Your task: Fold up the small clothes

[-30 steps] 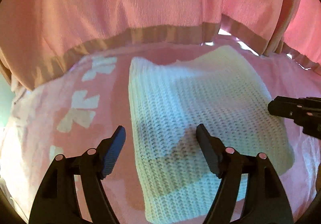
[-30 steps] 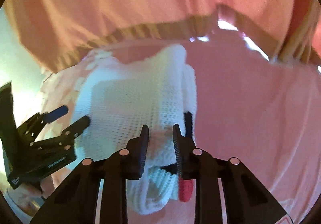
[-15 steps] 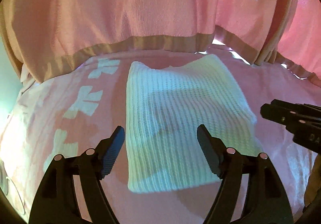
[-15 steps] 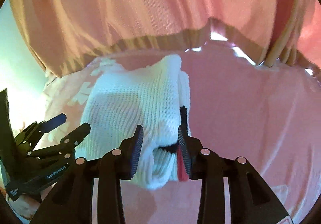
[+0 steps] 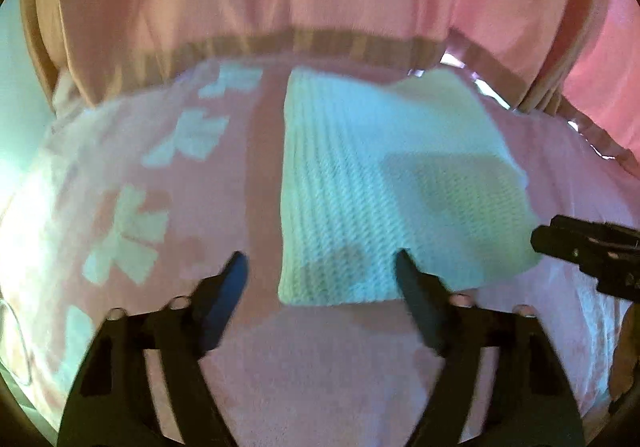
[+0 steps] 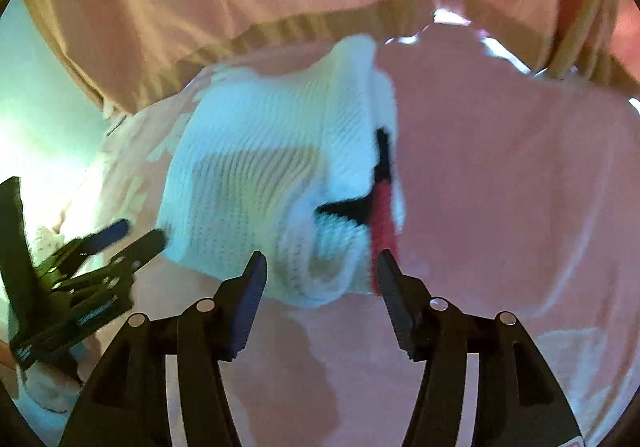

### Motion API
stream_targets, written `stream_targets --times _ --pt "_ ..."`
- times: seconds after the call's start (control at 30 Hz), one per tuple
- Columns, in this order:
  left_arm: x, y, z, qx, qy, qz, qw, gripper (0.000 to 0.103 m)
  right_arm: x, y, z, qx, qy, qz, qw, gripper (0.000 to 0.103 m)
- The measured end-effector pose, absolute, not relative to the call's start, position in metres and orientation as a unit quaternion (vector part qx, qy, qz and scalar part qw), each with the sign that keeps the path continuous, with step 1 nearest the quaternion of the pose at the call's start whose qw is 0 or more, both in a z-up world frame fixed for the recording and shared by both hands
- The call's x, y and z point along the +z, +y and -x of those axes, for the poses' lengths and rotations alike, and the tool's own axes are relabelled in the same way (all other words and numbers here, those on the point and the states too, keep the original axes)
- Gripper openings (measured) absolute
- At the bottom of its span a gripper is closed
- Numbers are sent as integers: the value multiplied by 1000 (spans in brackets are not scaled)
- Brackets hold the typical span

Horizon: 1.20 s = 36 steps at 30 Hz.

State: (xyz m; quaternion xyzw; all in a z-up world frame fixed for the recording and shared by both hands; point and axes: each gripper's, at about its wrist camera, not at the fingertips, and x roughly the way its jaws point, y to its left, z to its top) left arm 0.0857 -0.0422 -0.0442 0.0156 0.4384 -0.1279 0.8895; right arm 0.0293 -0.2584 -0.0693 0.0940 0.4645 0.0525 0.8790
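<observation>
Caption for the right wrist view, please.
Right gripper open, jaws just widened, over folded white knit garment on pink cloth; left gripper alongside.

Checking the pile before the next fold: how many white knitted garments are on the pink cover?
1. The folded white knitted garment lies on the pink cover, just ahead of both tools. Others could lie outside the views.
</observation>
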Motion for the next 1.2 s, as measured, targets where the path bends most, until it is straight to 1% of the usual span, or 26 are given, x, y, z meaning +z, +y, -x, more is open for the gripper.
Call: stream_targets --times 0.03,0.07,0.1,0.13,0.17,0.23,0.27,0.3,0.37,0.4,0.47,0.5,0.53,0.57,0.6,0.67,0.7,0.73,0.77,0.83,0.87,1.0,1.2 --pt "-51 -39 -91 -135 455 2 880 55 -75 -256 -32 52 469 -90 877 52" --pt "-54 -38 -94 -142 465 13 874 44 -84 -252 -36 50 478 -81 873 38" --pt "-59 -37 -98 -150 478 24 865 42 -89 -250 -40 49 486 -76 869 8" --pt "-60 -38 -99 -149 480 23 864 38 -88 -251 -40 47 485 -78 870 9" --pt "-59 -39 -99 -146 477 18 866 36 -76 -254 -34 48 464 -88 880 9" --pt "-55 -40 -98 -153 474 15 867 36 -55 -260 -22 46 428 -89 898 8" --pt "-55 -42 -97 -156 473 15 867 37 -56 -264 -21 42 429 -88 898 8" --pt "-56 -43 -97 -157 473 10 867 37 -65 -267 -25 35 446 -82 891 8" --pt "-65 -48 -100 -147 478 -12 866 38 -105 -275 -38 22 506 -87 858 9" --pt "-68 -49 -100 -143 482 -18 864 39 -112 -275 -39 26 509 -93 855 9" --pt "-65 -48 -98 -140 478 -17 867 40 -99 -270 -31 22 492 -80 867 13" --pt "-60 -47 -95 -140 474 -16 869 41 -91 -269 -25 22 481 -76 873 18" --pt "-55 -46 -90 -139 468 -17 873 46 -81 -268 -17 17 466 -70 882 23" --pt "-47 -45 -82 -140 457 -19 878 54 -68 -264 -4 8 448 -52 892 25" --pt "-40 -45 -74 -142 446 -19 884 59 -59 -261 5 -1 433 -34 901 27" --pt "-27 -45 -55 -148 415 -23 897 86 -42 -257 31 -36 388 -4 921 45" --pt "-19 -46 -46 -152 395 -28 905 89 -39 -257 42 -50 373 -2 927 58" --pt "-13 -48 -37 -154 375 -35 913 94 -37 -257 54 -62 360 -8 931 63" --pt "-10 -49 -32 -153 361 -40 919 97 -38 -259 59 -65 357 -15 932 64" --pt "-4 -52 -19 -146 331 -52 931 97 -46 -261 71 -76 361 -35 929 70" --pt "-3 -54 -15 -142 325 -55 933 97 -50 -263 71 -80 366 -41 926 71" --pt "-13 -59 -3 -126 323 -65 936 97 -75 -258 78 -92 392 -41 915 71" --pt "-35 -58 4 -94 336 -60 935 97 -81 -252 86 -105 377 -18 920 72"
